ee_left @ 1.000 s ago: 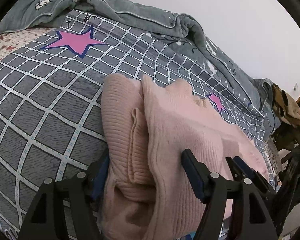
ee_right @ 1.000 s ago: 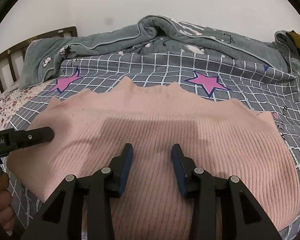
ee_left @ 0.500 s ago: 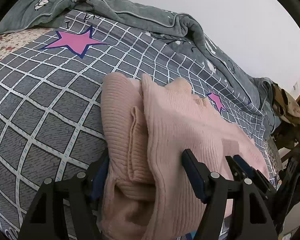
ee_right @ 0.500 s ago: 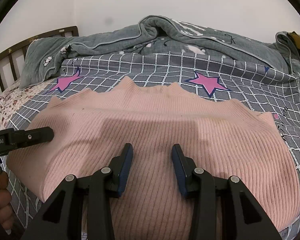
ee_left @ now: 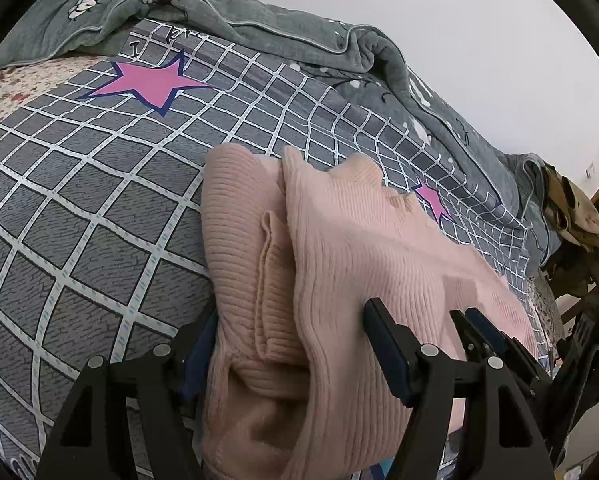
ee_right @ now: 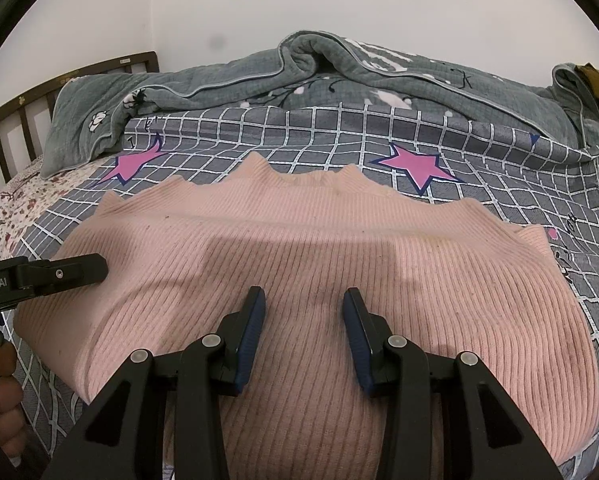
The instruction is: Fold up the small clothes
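My left gripper [ee_left: 287, 344] has its jaws spread wide on either side of a bunched, layered fold at the end of the pink ribbed sweater [ee_left: 339, 264]; the knit fills the gap between them, but they are not pressed shut on it. My right gripper [ee_right: 303, 336] hangs low over the broad flat middle of the sweater [ee_right: 299, 248], jaws parted with only ribbed fabric showing between them, gripping nothing. The sweater lies spread across the bed on the grey checked sheet [ee_right: 479, 184] with pink stars [ee_right: 417, 166], its scalloped far edge toward the rumpled grey quilt [ee_right: 339, 72] heaped along the bed's far edge by the wall. In the right wrist view my left gripper [ee_right: 75, 272] reaches in over the sweater's left end. A wooden headboard [ee_right: 39, 96] stands at the bed's far left corner.
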The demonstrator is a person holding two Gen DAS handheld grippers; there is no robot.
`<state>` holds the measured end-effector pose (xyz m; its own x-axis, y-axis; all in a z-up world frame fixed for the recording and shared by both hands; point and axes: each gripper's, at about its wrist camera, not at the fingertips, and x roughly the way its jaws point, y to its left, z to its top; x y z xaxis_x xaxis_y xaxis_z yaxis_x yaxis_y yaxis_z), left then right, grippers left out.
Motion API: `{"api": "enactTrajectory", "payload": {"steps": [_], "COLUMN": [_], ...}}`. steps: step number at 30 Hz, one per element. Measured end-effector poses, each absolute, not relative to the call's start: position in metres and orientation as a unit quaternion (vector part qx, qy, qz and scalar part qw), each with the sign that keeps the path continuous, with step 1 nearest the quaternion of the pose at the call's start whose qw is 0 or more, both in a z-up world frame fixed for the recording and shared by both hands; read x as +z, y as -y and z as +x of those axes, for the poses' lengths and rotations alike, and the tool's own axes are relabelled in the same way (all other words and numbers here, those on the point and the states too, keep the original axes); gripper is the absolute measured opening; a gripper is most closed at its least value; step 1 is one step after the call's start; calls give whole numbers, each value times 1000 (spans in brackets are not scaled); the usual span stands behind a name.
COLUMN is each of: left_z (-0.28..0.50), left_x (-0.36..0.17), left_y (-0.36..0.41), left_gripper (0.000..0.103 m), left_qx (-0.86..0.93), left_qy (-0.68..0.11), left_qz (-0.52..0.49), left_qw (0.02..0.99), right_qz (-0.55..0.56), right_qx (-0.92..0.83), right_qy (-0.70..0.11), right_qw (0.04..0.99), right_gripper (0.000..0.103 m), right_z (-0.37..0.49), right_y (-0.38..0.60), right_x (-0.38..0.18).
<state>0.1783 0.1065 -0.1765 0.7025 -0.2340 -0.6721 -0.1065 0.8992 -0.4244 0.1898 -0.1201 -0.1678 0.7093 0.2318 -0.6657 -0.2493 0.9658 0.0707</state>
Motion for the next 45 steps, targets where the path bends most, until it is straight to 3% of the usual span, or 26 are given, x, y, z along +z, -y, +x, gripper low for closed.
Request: {"api": "enactTrajectory", "payload": {"steps": [16, 25, 33, 38, 45], "left_z": [182, 181, 176, 181, 184], "left_x": [-177, -182, -175, -145, -89], "left_y": [-101, -118, -117, -103, -62], "left_gripper": [69, 29, 24, 23, 23], "left_qx": [-34, -53, -44, -28, -9], "left_qy": [-380, -368, -359, -368, -366], "left_qz": [-218, -286, -307, -273, -229], "left_qw": [898, 883, 880, 889, 902], "right_qz": [-9, 0, 4, 106, 201], "right_qx": [132, 146, 186, 256, 206], "right_qy": [-361, -370, -394, -403, -383], "right_qw": [923, 917, 900, 872, 877], "right_gripper": [41, 41, 41, 40, 40], "right_z": [188, 186, 182, 186, 195], "right_y": [123, 126, 137, 186, 272], "right_x": [-168, -167, -160, -150, -140]}}
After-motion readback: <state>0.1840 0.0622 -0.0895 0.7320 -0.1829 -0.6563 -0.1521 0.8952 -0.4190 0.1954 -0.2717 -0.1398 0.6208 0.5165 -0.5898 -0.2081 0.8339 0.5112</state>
